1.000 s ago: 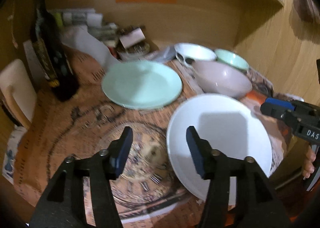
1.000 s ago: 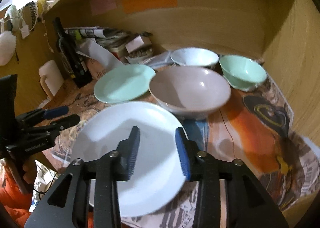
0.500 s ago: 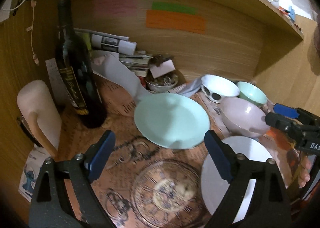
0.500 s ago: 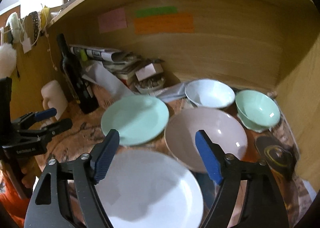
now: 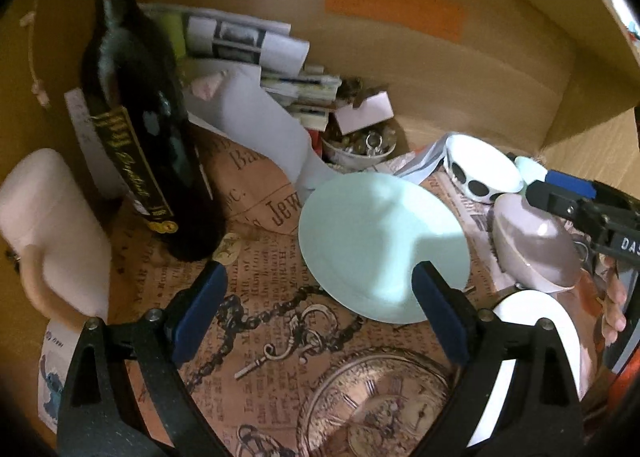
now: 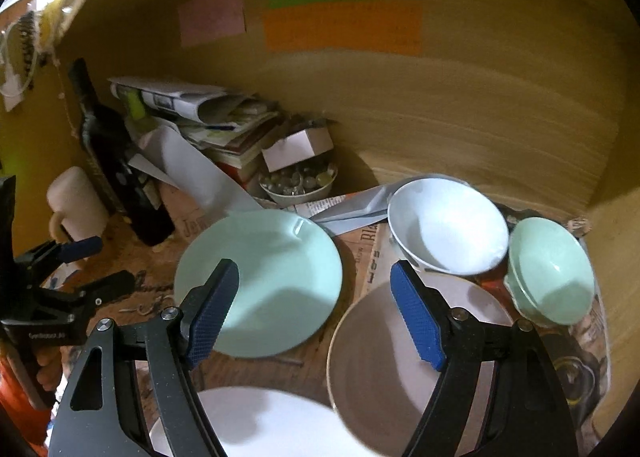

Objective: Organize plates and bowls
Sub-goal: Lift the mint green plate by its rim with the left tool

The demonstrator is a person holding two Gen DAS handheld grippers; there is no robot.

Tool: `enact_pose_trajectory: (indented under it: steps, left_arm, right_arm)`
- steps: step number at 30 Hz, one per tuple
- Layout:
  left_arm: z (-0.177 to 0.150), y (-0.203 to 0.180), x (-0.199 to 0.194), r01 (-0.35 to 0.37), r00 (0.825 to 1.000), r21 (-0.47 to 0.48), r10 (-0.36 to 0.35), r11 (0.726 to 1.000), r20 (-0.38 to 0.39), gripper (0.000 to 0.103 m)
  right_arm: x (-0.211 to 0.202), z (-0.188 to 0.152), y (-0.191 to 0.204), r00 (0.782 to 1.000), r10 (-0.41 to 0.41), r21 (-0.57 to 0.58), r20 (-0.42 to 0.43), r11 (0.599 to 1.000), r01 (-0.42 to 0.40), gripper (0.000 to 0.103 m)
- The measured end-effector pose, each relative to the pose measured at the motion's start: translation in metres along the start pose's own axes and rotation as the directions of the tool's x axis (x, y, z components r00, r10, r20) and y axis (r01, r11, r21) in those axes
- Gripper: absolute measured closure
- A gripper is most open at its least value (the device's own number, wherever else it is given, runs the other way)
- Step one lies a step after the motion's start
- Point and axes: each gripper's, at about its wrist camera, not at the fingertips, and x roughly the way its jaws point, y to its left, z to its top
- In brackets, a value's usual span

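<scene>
Nothing looks sorted yet: the round mint-green plate (image 6: 260, 281), glossy white plate (image 6: 256, 429), wide mauve bowl (image 6: 400, 369), white bowl (image 6: 446, 233) and small mint bowl (image 6: 552, 269) all sit separately on the newsprint-covered shelf (image 5: 280, 337). The left gripper (image 5: 320, 317) and right gripper (image 6: 316, 309) hover spread wide, holding nothing, so all the stacking seems left to do

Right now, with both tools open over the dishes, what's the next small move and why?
Probably lower the right tool onto the near rim of the mint plate and close. Its jaws stand wide open, holding nothing, and the plate lies flat right ahead, apart from the white plate it could stack with. The left tool is also open and empty.
</scene>
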Motion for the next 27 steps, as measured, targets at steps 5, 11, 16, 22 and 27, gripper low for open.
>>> enact_pose_trajectory:
  steps: [5, 11, 16, 22, 27]
  left_arm:
    - [0.002, 0.0, 0.021, 0.002, 1.0, 0.016, -0.002, 1.0, -0.01, 0.012]
    - [0.0, 0.002, 0.043, 0.028, 0.998, 0.021, -0.027, 0.999, -0.065, 0.036]
    - [-0.001, 0.008, 0.055, 0.057, 0.994, -0.003, -0.057, 0.998, -0.094, 0.051]
    - [-0.004, 0.011, 0.067, 0.081, 0.988, -0.014, -0.082, 0.997, -0.131, 0.057]
    - [-0.005, 0.016, 0.076, 0.14, 0.973, -0.056, -0.148, 0.989, -0.179, 0.06]
  right_arm:
    - [0.029, 0.008, -0.005, 0.998, -0.011, -0.006, -0.067, 1.0, 0.011, 0.042]
    - [0.067, 0.013, -0.01, 0.985, 0.004, -0.005, -0.174, 1.0, -0.005, 0.06]
    - [0.089, 0.016, -0.013, 0.973, 0.008, -0.006, -0.231, 1.0, -0.01, 0.065]
    - [0.116, 0.021, -0.012, 0.947, 0.014, -0.012, -0.322, 1.0, -0.019, 0.07]
    - [0.135, 0.023, -0.014, 0.915, 0.037, 0.006, -0.401, 0.999, -0.038, 0.07]
